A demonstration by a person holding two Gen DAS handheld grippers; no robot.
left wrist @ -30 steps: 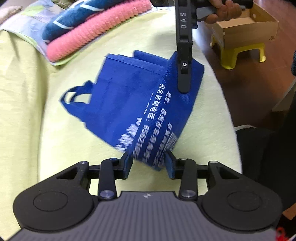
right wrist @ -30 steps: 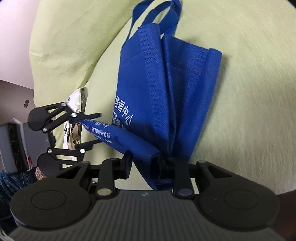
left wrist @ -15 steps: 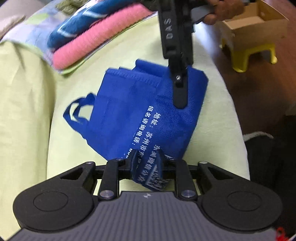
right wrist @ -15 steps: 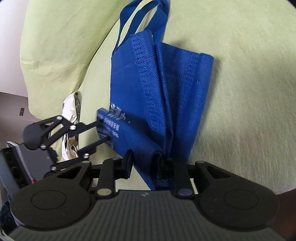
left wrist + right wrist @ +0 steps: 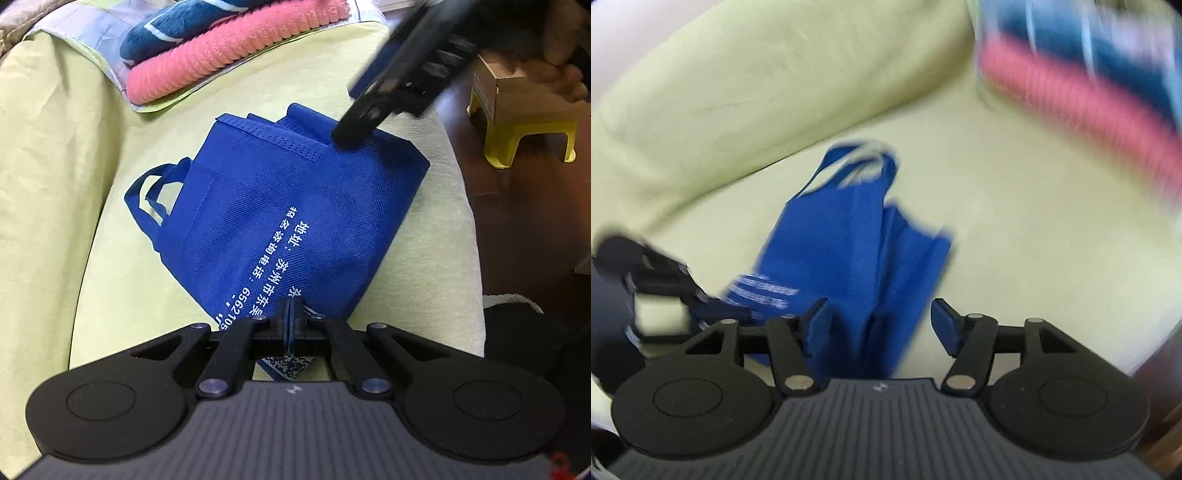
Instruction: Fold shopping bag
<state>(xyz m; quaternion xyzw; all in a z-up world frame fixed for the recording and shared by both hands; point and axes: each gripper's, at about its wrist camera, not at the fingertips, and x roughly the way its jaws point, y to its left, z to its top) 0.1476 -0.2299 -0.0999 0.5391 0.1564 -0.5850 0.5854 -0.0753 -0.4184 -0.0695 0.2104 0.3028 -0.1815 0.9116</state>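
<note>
A blue non-woven shopping bag (image 5: pixel 295 203) with white print lies folded on a yellow-green sofa seat (image 5: pixel 110 295), its handles (image 5: pixel 151 195) pointing left. My left gripper (image 5: pixel 291 314) is shut on the bag's near corner, and a thin edge of fabric shows between the pads. In the left wrist view my right gripper (image 5: pixel 354 129) is a blurred black shape over the bag's far edge. In the right wrist view, my right gripper (image 5: pixel 881 314) has its jaws opening; the bag (image 5: pixel 849 240) lies between and beyond them, not pressed by the pads. The left gripper (image 5: pixel 665 280) is at the left.
Folded pink and dark blue towels (image 5: pixel 229 62) are stacked at the back of the seat. Past the seat's right edge is a wooden floor (image 5: pixel 517 229) with a yellow stool (image 5: pixel 528 133) bearing a cardboard box (image 5: pixel 524 88). A person's hand (image 5: pixel 565 74) holds the right gripper.
My left gripper has closed on the bag's near corner. My right gripper has let go of the far corner, opened, and lifted and swung away; its view is blurred now.
</note>
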